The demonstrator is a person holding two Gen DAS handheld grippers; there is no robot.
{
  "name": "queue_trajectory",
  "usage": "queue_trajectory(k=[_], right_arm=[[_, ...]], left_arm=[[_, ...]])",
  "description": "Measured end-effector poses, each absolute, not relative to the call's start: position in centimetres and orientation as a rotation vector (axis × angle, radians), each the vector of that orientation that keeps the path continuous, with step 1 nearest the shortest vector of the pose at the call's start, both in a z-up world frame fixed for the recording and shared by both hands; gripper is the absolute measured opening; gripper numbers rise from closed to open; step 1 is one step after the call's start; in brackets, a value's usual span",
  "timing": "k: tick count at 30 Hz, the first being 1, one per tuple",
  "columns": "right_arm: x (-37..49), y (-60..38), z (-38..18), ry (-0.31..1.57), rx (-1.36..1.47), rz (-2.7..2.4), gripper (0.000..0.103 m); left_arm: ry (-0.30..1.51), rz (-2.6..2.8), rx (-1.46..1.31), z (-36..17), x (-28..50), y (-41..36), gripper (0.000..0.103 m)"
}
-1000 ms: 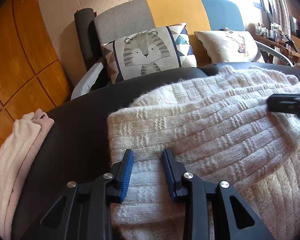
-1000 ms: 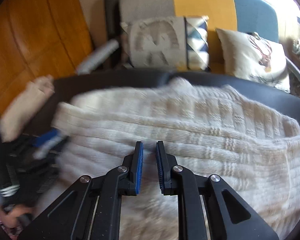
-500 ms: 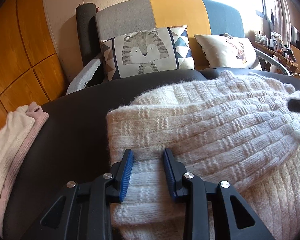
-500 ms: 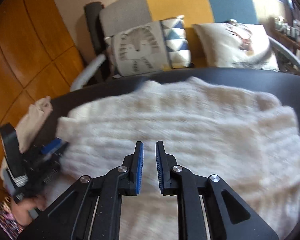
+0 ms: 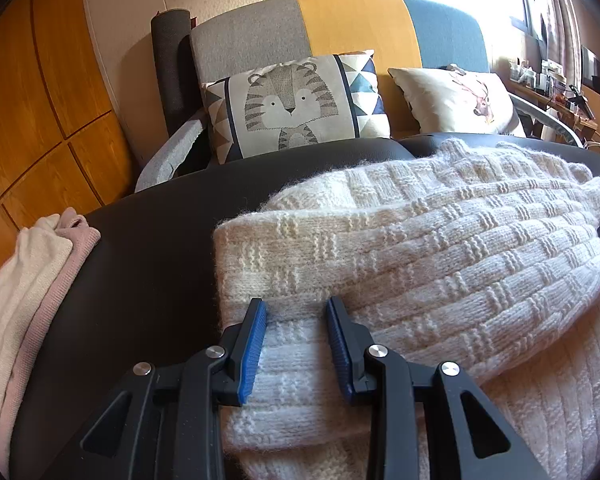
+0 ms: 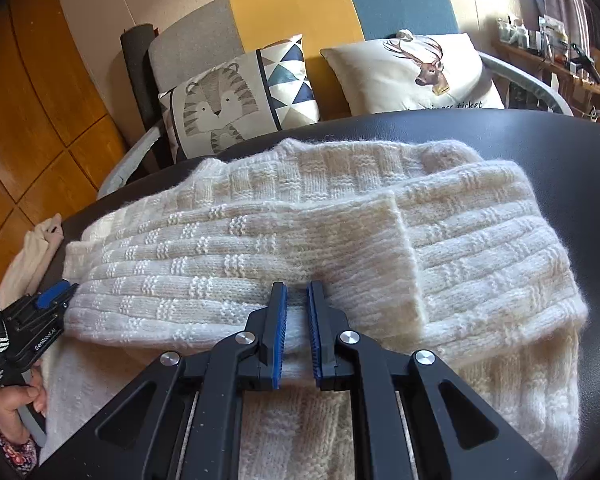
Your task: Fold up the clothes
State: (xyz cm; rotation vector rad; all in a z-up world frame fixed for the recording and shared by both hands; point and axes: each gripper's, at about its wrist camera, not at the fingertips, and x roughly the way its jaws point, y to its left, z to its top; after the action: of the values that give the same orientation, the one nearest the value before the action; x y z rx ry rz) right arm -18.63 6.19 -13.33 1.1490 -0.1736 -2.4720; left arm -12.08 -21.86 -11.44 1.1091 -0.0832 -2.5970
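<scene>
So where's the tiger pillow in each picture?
Left wrist view: the grey striped tiger cushion sits upper middle, on the sofa behind the black table.
Right wrist view: the same cushion sits upper left, tilted, left of the white deer cushion.
Shared landmark: the cream knitted sweater lying on the table in both.

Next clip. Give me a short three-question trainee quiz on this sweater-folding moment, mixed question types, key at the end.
1. True or false: the cream knit sweater lies on a black table.
2. Which animal is printed on the cushion to the right of the tiger cushion? A) deer B) owl C) fish
3. Fill in: at the table's left edge, beside the left tool, lies a cream and ___ pile of folded clothes.

Key: 1 true; 2 A; 3 pink.
</scene>
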Motion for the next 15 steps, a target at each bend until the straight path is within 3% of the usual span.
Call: queue_trajectory(k=[11, 15], right_arm=[[-18.9, 6.6, -13.4, -0.217, 1.142, -2.453, 0.010], [-18.9, 6.8, -13.4, -0.239, 1.140, -2.445, 0.010]], left_arm=[[-0.149, -2.572, 1.112, -10.3, -11.6, -20.7, 0.032], [-0.088, -2.686, 1.093, -9.3, -11.5, -18.1, 0.032]])
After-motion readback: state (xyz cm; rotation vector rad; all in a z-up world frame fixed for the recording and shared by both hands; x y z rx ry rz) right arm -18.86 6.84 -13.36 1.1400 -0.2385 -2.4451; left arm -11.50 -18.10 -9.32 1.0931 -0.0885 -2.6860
